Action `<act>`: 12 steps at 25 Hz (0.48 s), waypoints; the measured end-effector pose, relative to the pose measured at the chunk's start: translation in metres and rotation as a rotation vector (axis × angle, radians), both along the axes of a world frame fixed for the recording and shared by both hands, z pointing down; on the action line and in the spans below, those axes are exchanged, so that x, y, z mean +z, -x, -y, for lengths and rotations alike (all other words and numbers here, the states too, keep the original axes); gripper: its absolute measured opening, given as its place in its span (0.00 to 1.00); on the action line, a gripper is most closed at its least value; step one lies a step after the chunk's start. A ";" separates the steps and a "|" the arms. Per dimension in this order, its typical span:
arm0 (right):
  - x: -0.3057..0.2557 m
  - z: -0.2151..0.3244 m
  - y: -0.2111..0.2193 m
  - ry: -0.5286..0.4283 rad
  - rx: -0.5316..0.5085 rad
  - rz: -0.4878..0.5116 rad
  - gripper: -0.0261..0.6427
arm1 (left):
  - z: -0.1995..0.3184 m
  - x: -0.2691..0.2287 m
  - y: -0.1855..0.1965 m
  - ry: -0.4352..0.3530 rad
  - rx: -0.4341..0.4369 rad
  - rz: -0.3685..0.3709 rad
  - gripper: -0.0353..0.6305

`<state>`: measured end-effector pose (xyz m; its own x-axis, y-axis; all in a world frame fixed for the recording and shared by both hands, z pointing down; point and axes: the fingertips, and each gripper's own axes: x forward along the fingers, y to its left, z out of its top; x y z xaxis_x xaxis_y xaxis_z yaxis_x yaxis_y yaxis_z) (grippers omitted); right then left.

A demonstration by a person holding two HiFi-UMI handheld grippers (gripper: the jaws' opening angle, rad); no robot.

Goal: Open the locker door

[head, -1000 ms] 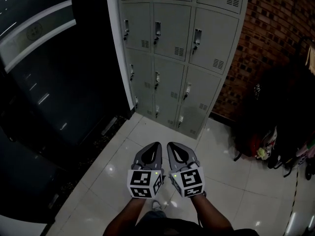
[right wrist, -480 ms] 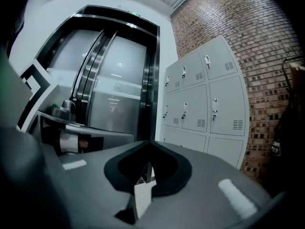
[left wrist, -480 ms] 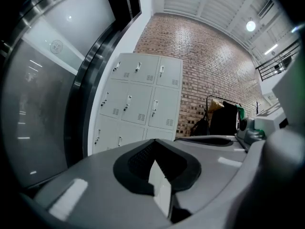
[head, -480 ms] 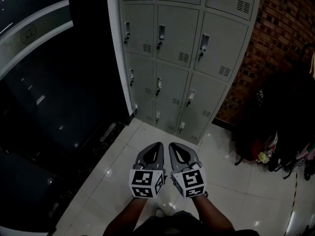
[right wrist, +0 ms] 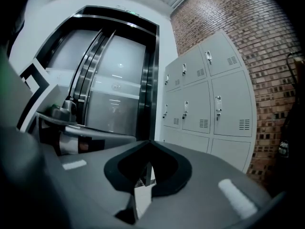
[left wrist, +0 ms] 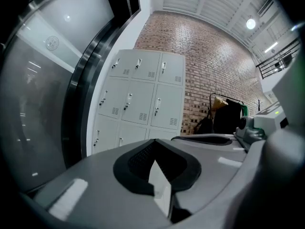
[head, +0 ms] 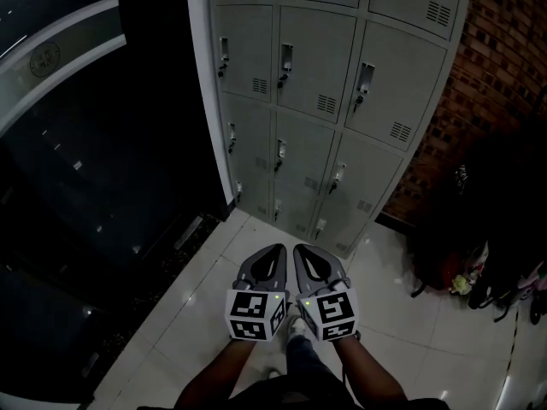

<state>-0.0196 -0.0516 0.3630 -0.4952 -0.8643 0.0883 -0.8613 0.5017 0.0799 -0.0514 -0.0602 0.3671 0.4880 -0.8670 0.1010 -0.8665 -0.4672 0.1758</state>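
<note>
A grey bank of lockers [head: 329, 101] stands ahead against a brick wall, three columns wide, every door shut, each with a small latch handle [head: 285, 61]. The same lockers [left wrist: 140, 99] show in the left gripper view and lockers [right wrist: 209, 99] in the right gripper view. My left gripper [head: 275, 250] and right gripper [head: 297, 250] are held side by side low over the tiled floor, well short of the lockers. Both are shut with nothing between the jaws. In the gripper views the left gripper [left wrist: 155, 144] and right gripper [right wrist: 148, 144] have their tips together.
A dark glass wall with a curved metal band [head: 60, 67] runs along the left. A red brick wall [head: 504, 49] is at the right, with dark bags and clothes [head: 487, 237] piled at its foot. Glossy white floor tiles [head: 214, 306] lie between me and the lockers.
The view has tilted up and shifted so the lockers sit a little further right and lower in the head view. Both grippers stay shut, side by side.
</note>
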 end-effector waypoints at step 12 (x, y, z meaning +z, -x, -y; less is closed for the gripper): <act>-0.004 0.128 -0.021 -0.007 -0.035 0.027 0.04 | 0.123 -0.001 -0.021 0.007 -0.028 0.021 0.06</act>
<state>0.0010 -0.1798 0.3593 -0.5277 -0.8466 0.0688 -0.8449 0.5315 0.0601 -0.0306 -0.1836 0.3662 0.4608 -0.8798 0.1169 -0.8830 -0.4412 0.1599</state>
